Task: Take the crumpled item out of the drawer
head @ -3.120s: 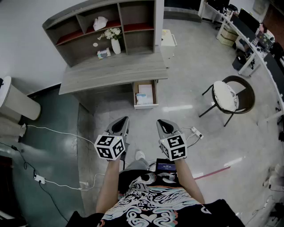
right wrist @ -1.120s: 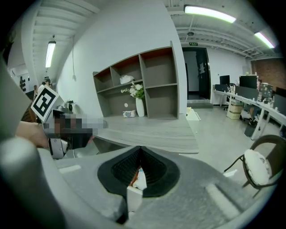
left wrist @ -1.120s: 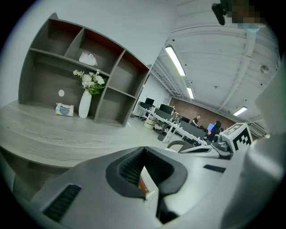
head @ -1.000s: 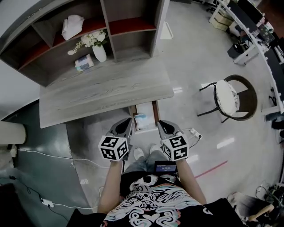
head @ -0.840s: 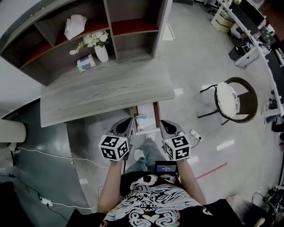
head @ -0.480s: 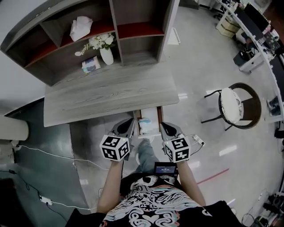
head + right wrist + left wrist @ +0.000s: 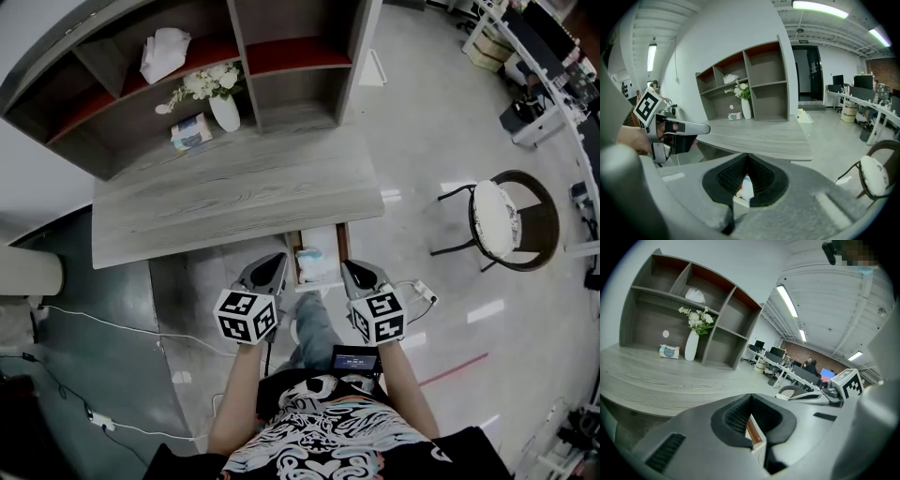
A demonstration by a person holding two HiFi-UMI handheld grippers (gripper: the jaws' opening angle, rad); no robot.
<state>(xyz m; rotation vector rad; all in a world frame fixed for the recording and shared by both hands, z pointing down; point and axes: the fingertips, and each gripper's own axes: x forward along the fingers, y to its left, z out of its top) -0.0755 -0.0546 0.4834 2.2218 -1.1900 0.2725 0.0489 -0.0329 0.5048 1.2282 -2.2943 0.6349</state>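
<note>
Both grippers are closed and empty: the left gripper [image 7: 275,264] and right gripper [image 7: 352,271] each show ribbed dark pads meeting at a point inside a smooth grey shell, with nothing pinched between them. In the head view they sit just below centre, their tips either side of the open drawer [image 7: 343,246], touching nothing. The crumpled item [image 7: 310,253], pale and bluish, lies inside the drawer against its left wall, between the two tips.

The drawer juts from under a desk [image 7: 234,202] with a grey wood-grain top. At the upper left stands a shelf unit [image 7: 281,89] with red-lined boards and a white vase [image 7: 224,113] of flowers. A chair [image 7: 497,217] with a round pale cushion and dark frame stands at the right on glossy floor [image 7: 422,141].

Three seconds ago the drawer lay well ahead of the grippers; now it is level with their tips.
</note>
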